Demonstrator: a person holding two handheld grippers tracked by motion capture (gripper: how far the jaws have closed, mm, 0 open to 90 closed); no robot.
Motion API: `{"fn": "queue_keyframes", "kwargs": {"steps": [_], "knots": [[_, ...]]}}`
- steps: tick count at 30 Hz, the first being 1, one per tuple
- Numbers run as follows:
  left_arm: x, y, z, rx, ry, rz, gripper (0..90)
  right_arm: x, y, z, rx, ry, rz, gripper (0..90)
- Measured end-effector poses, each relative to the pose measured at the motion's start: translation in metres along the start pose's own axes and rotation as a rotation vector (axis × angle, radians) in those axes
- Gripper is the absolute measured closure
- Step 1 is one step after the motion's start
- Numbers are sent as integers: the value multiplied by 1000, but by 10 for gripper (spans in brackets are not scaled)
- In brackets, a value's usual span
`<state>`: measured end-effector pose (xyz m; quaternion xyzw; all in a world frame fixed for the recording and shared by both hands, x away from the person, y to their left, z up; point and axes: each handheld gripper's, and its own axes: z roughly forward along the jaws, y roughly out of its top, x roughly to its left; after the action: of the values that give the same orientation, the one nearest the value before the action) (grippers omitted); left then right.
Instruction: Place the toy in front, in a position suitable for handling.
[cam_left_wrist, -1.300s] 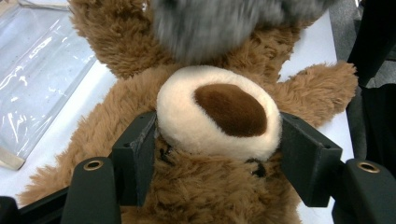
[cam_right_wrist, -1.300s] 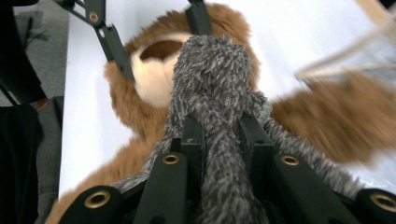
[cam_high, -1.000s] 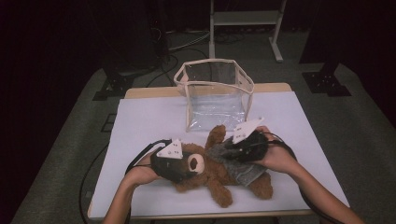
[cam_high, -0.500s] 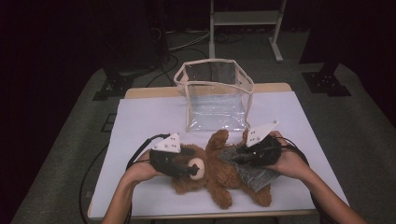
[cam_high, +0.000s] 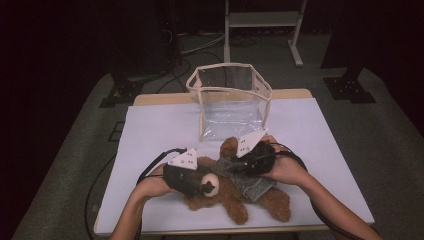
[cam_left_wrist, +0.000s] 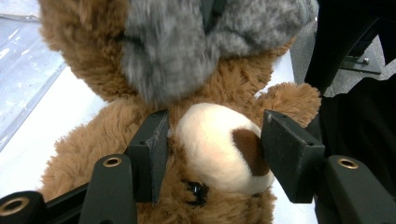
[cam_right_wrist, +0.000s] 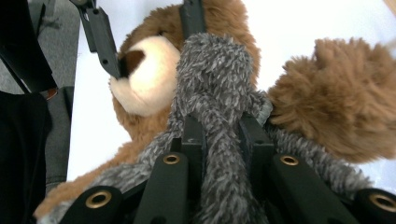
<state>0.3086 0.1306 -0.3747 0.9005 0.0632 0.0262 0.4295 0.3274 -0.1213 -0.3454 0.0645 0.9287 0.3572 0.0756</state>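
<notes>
A brown teddy bear (cam_high: 235, 192) lies on its back on the white table (cam_high: 150, 130), just in front of a clear plastic storage box (cam_high: 231, 102) with cream trim. It wears a grey fuzzy garment (cam_high: 250, 182), apparently a small sweater or scarf.

Left gripper (cam_left_wrist: 212, 154): its two black jaws bracket the bear's cream muzzle (cam_left_wrist: 219, 147). They have just been closing. The left-hand pad sits against the fur and the right-hand pad touches the brown nose, yet the muzzle is barely dented, so I read this as a light hold on the head, not a firm clamp.

Right gripper (cam_right_wrist: 222, 135): clenched on a bunched fold of the grey garment, seen from its own view with fabric squeezed between the pads and spilling over them. From above, it rests over the bear's chest, well behind the muzzle.

Risks, as judged from here:
- The rounded, soft muzzle may squirt out of the left jaws if the garment is pulled hard, since plush compresses and gives little purchase.
- The whole bear may drag across the smooth table rather than the garment sliding along it.
- The garment could snag on an arm or ear and stretch.
- A pull toward the box might knock it.
</notes>
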Motion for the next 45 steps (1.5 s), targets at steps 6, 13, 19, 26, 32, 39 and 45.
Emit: {"fn": "queue_keyframes", "kwargs": {"steps": [6, 13, 19, 26, 32, 39, 45], "knots": [[-1, 5, -2, -12, 16, 17, 418, -13, -35, -28, -41, -17, 101, 745], [5, 17, -15, -79, 122, 23, 419, -1, -50, -27, -69, 2, 117, 752], [11, 4, -1, -25, 124, -11, 432, 8, -42, -29, -34, -11, 72, 752], [7, 4, 1, 7, 122, 4, 444, 12, -9, -9, -25, -20, 1, 748], [5, 1, 1, -2, 117, -3, 452, 4, -19, -15, -32, -16, 35, 748], [4, 3, 3, 3, 113, 4, 453, -6, -50, -44, -53, -60, 123, 749], [3, 4, 3, 14, 110, 14, 452, -12, -29, -49, -122, -71, 104, 749]]}}
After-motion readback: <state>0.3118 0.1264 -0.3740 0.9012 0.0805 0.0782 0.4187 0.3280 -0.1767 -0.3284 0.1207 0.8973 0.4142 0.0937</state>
